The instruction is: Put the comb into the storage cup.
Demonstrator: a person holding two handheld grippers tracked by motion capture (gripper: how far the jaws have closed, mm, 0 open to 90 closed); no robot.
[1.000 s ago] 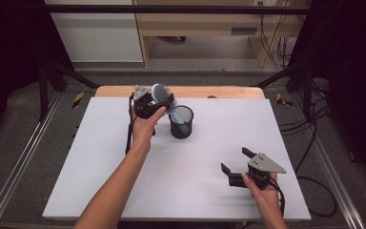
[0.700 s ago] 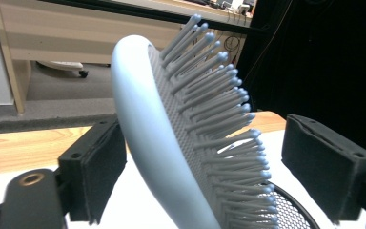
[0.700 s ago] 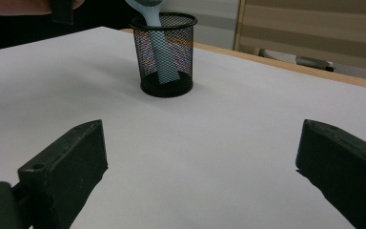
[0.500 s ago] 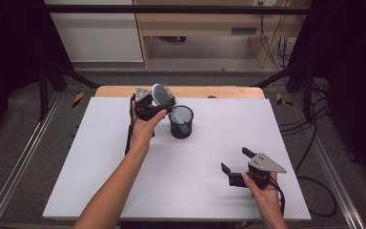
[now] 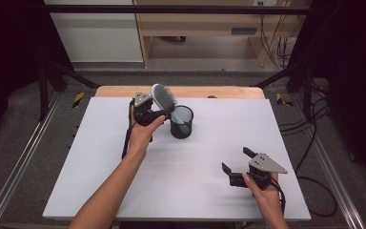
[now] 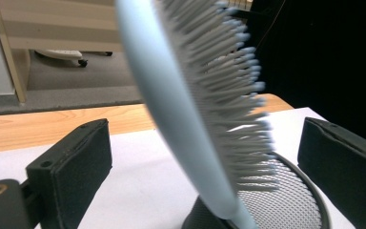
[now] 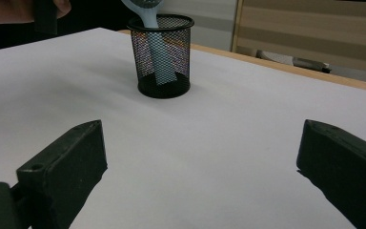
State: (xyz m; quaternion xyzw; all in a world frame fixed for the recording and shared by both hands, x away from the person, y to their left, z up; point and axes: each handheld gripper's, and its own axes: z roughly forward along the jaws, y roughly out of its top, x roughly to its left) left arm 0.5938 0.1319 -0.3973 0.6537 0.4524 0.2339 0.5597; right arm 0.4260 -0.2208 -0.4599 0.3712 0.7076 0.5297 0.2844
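White board covers most of the table (image 5: 100, 157), with a strip of bare wood showing along the far edge and dark floor, metal rails and cables around it. Near the far edge, a little left of the middle, stands a black mesh cup (image 5: 181, 122). A pale blue hairbrush (image 5: 163, 98) sits in it handle down: the right gripper view shows the handle reaching to the bottom of the cup (image 7: 161, 55) through the mesh, while the bristled head (image 6: 209, 90) sticks up above the rim and leans toward the left side of the table.

The left gripper (image 5: 148, 110) is right beside the cup, on its left. In the left gripper view its jaws stand wide, one on each side of the brush head and clear of it, so nothing is gripped; the brush looks to be resting on the cup alone. The right gripper (image 5: 238, 164) lies well apart, near the front right corner of the table, jaws also spread wide with only bare board between them.

Judging from this, the main job of standing the brush in the cup looks done, since the handle is fully inside and the jaws have let go. What seems left is small: drawing the left gripper away without knocking the leaning head or tipping the light cup. The right gripper appears to have no part to play here
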